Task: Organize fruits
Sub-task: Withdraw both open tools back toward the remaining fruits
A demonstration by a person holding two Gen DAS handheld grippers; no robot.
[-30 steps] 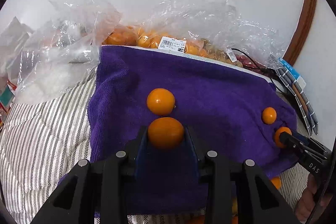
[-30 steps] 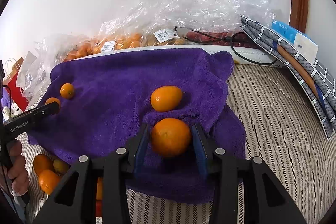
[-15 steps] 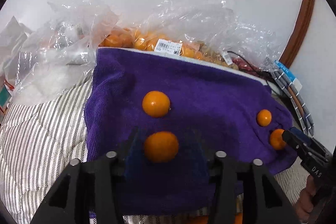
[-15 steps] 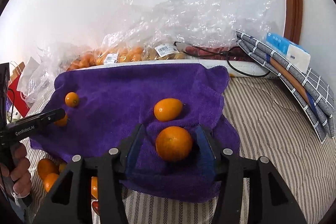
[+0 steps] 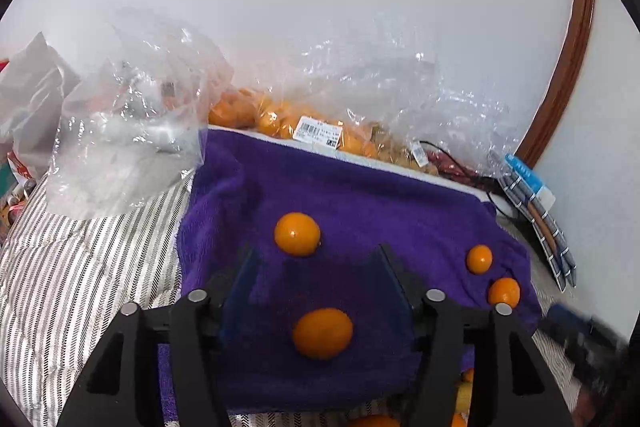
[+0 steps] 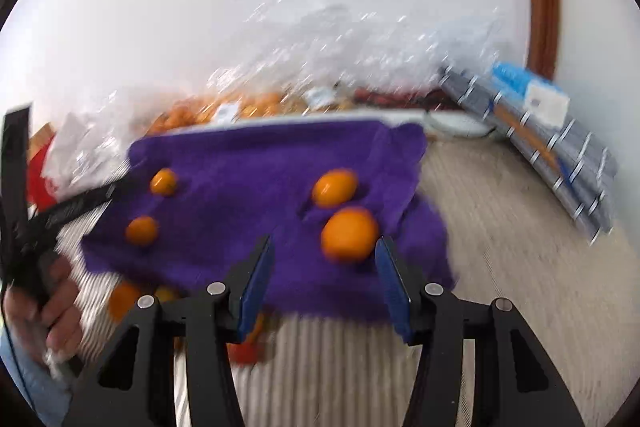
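We see 4 oranges lying on the purple towel (image 5: 360,195), which is spread on the striped bed (image 5: 80,267). Our left gripper (image 5: 316,259) is open, with 1 orange (image 5: 322,333) free between its jaws. Our right gripper (image 6: 324,259) is also open, just beside another orange (image 6: 349,235)

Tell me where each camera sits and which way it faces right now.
Left wrist: rides the left gripper, facing the wall across the purple towel; its open fingers frame an orange.
Right wrist: rides the right gripper, blurred, facing the same wall; its open fingers, plus the left gripper and the hand holding it, show.
Shared: the towel, four oranges on it, the bags of fruit.
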